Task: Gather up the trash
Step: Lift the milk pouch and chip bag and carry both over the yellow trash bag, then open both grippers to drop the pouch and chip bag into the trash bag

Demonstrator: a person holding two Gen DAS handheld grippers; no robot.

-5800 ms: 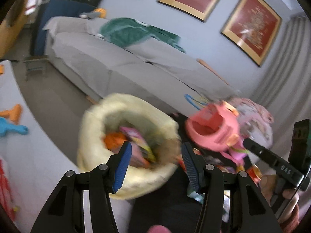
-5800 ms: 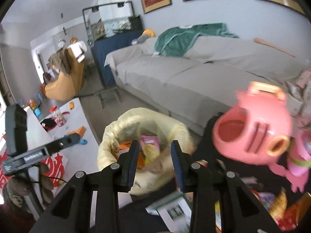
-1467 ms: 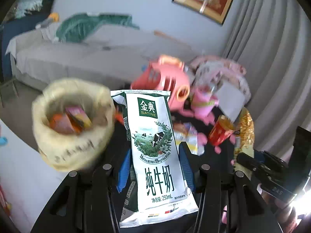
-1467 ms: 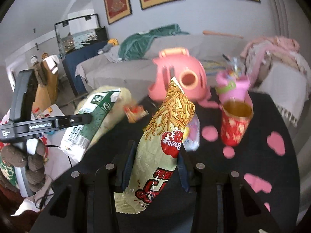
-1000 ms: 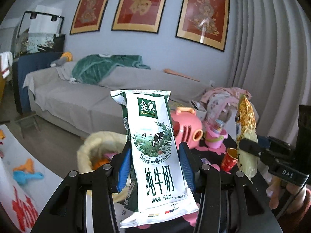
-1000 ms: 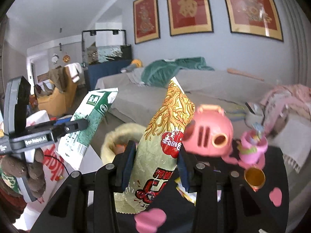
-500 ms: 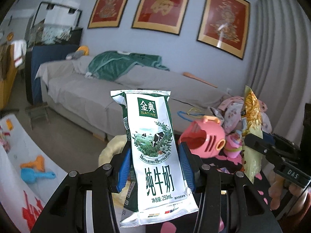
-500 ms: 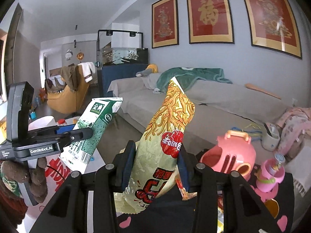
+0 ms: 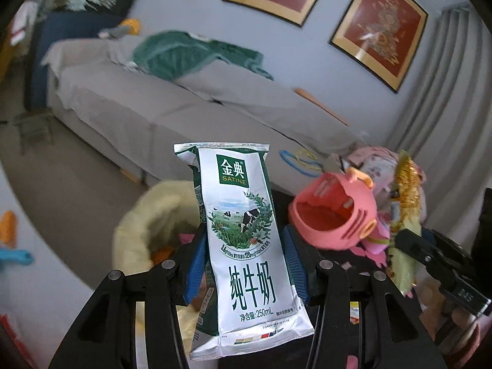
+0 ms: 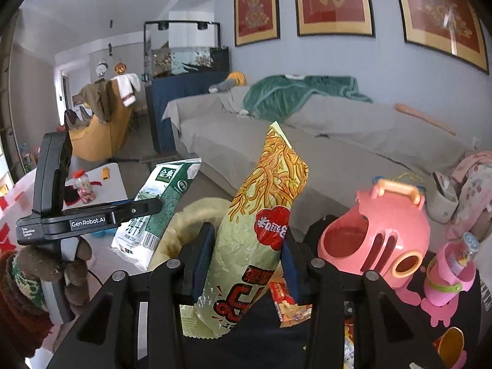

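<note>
My left gripper (image 9: pixel 246 264) is shut on a white and green milk pouch (image 9: pixel 243 240), held upright above the black table. The pouch also shows in the right wrist view (image 10: pixel 153 212). My right gripper (image 10: pixel 246 261) is shut on a yellow-green snack bag (image 10: pixel 261 224) with red print, held upright; it also shows at the right of the left wrist view (image 9: pixel 406 215). A pale yellow bin bag (image 9: pixel 141 224) stands open just beyond and below both grippers, with wrappers inside; its rim shows in the right wrist view (image 10: pixel 190 215).
A pink pig-shaped toy (image 10: pixel 375 236) and a pink cup toy (image 10: pixel 449 273) stand on the black table (image 10: pixel 267 338) to the right. A small snack wrapper (image 10: pixel 289 304) lies on the table. A grey sofa (image 9: pixel 147 104) with a green blanket is behind. A white table (image 10: pixel 107 184) is on the left.
Both grippers, still holding the pouch and the bag, have tilted down and come nearer the yellow bin bag, which looms larger in both views.
</note>
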